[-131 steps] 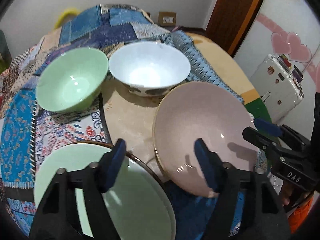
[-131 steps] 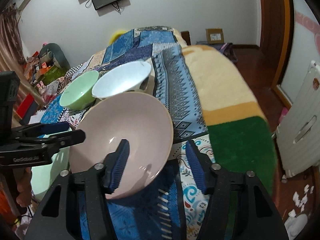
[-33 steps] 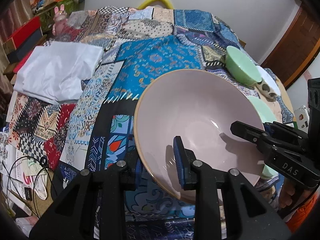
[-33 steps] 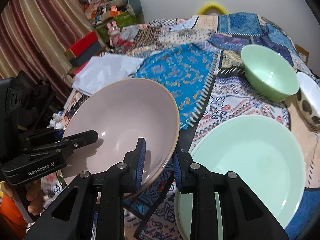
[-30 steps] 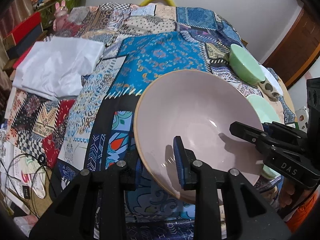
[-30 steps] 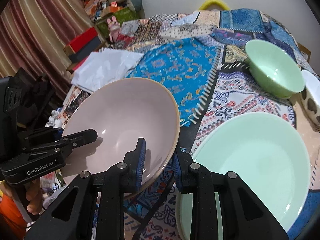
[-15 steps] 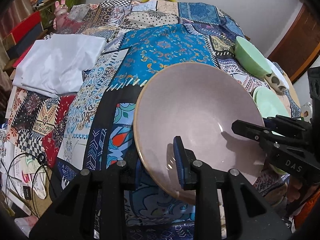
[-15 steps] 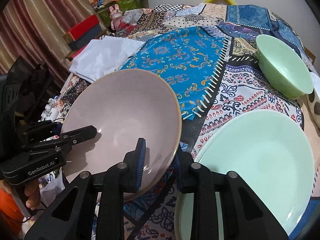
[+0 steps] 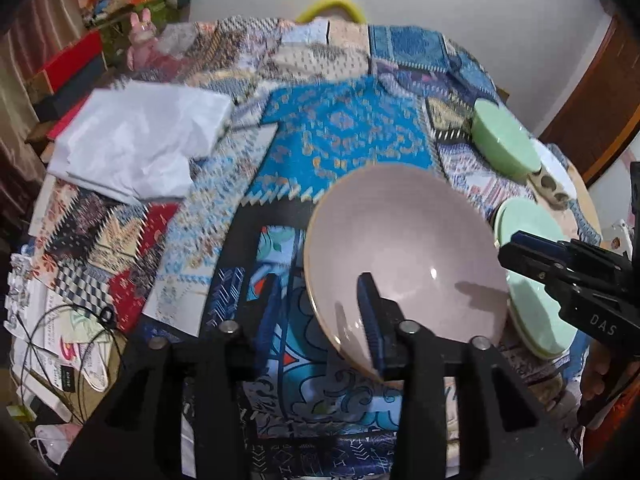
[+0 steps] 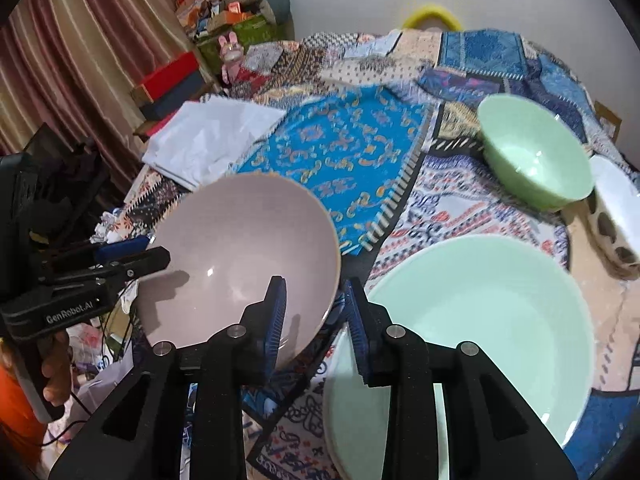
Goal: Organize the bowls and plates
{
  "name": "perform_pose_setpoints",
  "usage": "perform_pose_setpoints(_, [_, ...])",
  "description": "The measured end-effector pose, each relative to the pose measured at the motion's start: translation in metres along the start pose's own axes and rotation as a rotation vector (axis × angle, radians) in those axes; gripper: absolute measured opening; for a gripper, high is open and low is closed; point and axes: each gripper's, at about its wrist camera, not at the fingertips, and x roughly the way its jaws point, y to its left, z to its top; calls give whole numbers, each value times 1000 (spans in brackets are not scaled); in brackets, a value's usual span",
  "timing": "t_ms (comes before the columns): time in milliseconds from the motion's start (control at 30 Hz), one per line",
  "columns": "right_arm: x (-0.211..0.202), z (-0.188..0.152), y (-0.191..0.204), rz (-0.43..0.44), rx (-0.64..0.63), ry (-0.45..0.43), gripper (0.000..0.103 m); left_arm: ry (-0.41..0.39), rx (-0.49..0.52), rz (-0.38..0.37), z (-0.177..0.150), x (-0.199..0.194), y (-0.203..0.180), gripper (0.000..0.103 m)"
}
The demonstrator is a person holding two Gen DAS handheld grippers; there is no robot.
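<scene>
Both grippers hold a large pink bowl (image 9: 400, 240) by its rim above the patchwork cloth. My left gripper (image 9: 320, 312) is shut on its near rim, one finger inside and one outside. My right gripper (image 10: 314, 308) is shut on the opposite rim of the pink bowl (image 10: 236, 252). The right gripper also shows in the left wrist view (image 9: 516, 248). A large pale green plate (image 10: 480, 320) lies on the cloth just right of the bowl. A green bowl (image 10: 532, 148) and a white spotted bowl (image 10: 616, 212) stand farther back right.
A patchwork cloth (image 9: 340, 140) covers the surface. A folded white sheet (image 9: 136, 140) lies at the left. Cables and papers (image 9: 60, 340) lie at the lower left. Boxes and clutter (image 10: 172, 76) stand beyond the left edge by a curtain.
The pink bowl, held by both grippers, has shifted a little to the right, closer to the green plate. Both grips are unchanged.
</scene>
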Motion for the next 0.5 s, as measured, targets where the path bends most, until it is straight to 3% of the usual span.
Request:
perform_pose_setpoints(167, [-25, 4, -8, -24, -3, -67, 33, -70, 26, 11, 11, -26, -15, 52])
perform_pose_setpoints(233, [-36, 6, -15, -30, 4, -94, 35, -98, 33, 13, 17, -36, -23, 64])
perform_pose_setpoints(400, [-62, 9, -34, -83, 11, -166, 48, -160, 89, 30, 35, -52, -53, 72])
perform_pose_setpoints(500, [-74, 11, -50, -110, 22, -198, 49, -184, 108, 20, 46, -56, -71, 84])
